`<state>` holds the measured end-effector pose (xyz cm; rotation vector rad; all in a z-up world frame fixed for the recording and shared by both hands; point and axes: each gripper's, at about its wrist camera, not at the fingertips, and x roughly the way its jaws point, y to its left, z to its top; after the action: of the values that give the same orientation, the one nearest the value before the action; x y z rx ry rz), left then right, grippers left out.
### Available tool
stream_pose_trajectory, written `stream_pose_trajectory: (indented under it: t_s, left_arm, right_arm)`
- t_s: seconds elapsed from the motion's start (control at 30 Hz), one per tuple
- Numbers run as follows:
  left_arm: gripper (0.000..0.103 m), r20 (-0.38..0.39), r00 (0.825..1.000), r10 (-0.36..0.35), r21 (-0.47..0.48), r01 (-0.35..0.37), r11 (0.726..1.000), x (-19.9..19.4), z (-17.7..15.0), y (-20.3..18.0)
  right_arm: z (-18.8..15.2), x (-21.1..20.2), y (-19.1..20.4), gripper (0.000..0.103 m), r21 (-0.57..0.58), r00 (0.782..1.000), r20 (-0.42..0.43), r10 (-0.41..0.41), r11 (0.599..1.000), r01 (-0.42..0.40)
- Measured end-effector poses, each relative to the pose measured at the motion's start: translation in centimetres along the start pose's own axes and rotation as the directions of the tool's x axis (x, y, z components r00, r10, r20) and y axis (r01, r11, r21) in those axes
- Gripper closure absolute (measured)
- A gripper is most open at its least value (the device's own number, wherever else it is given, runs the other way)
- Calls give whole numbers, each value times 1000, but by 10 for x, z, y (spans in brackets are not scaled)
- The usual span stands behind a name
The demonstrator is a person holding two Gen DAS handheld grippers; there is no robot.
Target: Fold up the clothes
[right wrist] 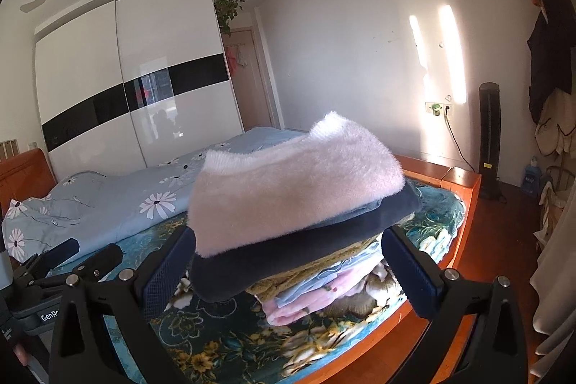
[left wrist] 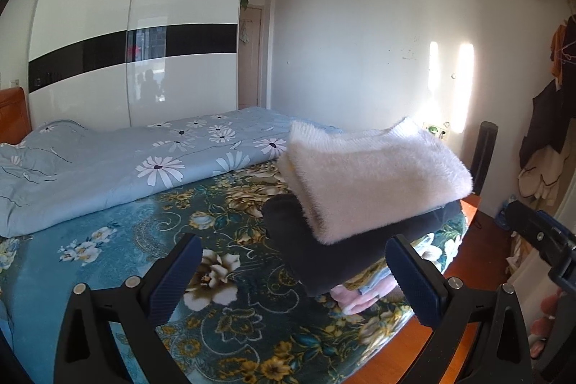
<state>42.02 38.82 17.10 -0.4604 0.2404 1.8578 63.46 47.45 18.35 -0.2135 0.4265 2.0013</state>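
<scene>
While both pairs of tongs hang spread and empty, a stack of folded clothes sits on the bed (left wrist: 108, 247) near its foot-end corner. A fluffy white sweater (right wrist: 288, 182) tops a dark navy garment (right wrist: 288, 258), with pink and pale blue pieces beneath. The stack lies straight ahead of the right tongs (right wrist: 288, 276), its long axis crosswise between their tips. From the left tongs (left wrist: 291, 279) it sits ahead and rightward, so the right seems nearer.

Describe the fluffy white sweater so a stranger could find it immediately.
Look at the bed with the teal floral sheet; a stack of folded clothes sits near its foot corner. The white sweater lies on top, the only furry piece, directly above a dark navy garment.
</scene>
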Motion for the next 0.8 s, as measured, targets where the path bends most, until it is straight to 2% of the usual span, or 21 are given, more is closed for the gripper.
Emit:
stream_pose_trajectory:
  t_s: [0.1, 0.23, 0.53, 0.8]
  left_arm:
    - [0, -1, 1000, -5, 1, 5, 1000, -2, 0, -3]
    - [0, -3, 1000, -12, 3, 12, 1000, -5, -1, -8]
    - [0, -3, 1000, -11, -8, 11, 1000, -5, -4, -5]
    - [0, -43, 999, -26, 16, 26, 1000, -1, -8, -10]
  right_arm:
    - [-5, -2, -3, 0, 25, 1000, 9, 28, 999, -29]
    - [-11, -4, -7, 0, 62, 1000, 6, 15, 998, -15]
    - [-19, 4, 2, 0, -4, 993, -52, -109, 994, 109]
    - [-21, -5, -3, 0, 15, 973, -60, -221, 975, 222]
